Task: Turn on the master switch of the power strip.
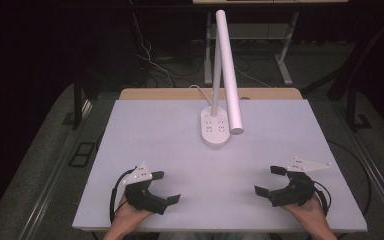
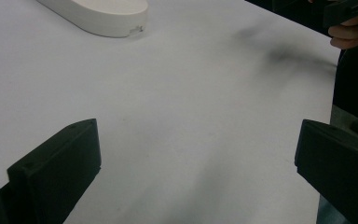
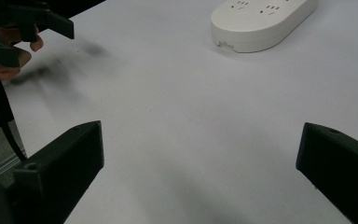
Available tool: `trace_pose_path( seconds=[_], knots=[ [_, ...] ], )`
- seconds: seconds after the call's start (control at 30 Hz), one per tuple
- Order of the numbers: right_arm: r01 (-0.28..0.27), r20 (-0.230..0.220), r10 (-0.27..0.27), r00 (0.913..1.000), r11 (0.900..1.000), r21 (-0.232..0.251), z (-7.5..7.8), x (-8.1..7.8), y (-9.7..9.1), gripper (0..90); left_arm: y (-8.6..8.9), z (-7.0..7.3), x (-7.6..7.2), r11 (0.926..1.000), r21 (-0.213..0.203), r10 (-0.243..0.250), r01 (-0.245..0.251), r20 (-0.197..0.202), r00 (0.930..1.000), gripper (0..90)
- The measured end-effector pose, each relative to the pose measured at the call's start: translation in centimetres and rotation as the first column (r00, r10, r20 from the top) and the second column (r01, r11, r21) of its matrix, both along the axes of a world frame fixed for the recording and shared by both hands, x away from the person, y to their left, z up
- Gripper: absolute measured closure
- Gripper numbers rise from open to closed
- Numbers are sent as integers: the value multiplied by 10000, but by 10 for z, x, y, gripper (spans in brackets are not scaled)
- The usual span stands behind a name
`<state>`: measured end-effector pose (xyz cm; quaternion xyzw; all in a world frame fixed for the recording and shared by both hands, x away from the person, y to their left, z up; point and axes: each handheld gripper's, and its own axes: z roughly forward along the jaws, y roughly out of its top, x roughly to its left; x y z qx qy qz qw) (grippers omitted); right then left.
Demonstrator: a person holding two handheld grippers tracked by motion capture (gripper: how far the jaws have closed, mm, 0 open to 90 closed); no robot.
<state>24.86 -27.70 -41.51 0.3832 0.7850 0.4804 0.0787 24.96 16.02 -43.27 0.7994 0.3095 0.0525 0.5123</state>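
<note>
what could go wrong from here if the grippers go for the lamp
The white lamp stands on a narrow oval base while its long tube head leans out to one side, so a push from the open left gripper or open right gripper might tip it. Its white cable runs off the far edge of the table; dragging the lamp forward could pull it taut.
</note>
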Motion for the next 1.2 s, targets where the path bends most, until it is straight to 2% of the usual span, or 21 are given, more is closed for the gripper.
trace_pose_path(
  seconds=[0.57, 0.87, 1.03, 1.2],
  knots=[
    [-3, -94, 3, 10000, 10000, -49, 0, -1, -2, 2, 0, 0, 1, 9999, 33, -108, 109, -189, 9998, 0],
    [50, -104, -51, 9999, 10000, -59, -1, -2, -4, 2, 2, 6, 2, 9999, 51, -100, 101, -175, 9998, 0],
    [87, -90, -88, 9999, 9999, -81, -1, -2, -5, 2, 2, 10, 6, 10000, -70, -69, 67, -205, 9998, 0],
    [44, -120, -46, 9999, 9999, -135, -1, -1, -4, 2, -3, 13, 11, 9996, 74, -278, 280, -305, 9991, 0]
  ],
)
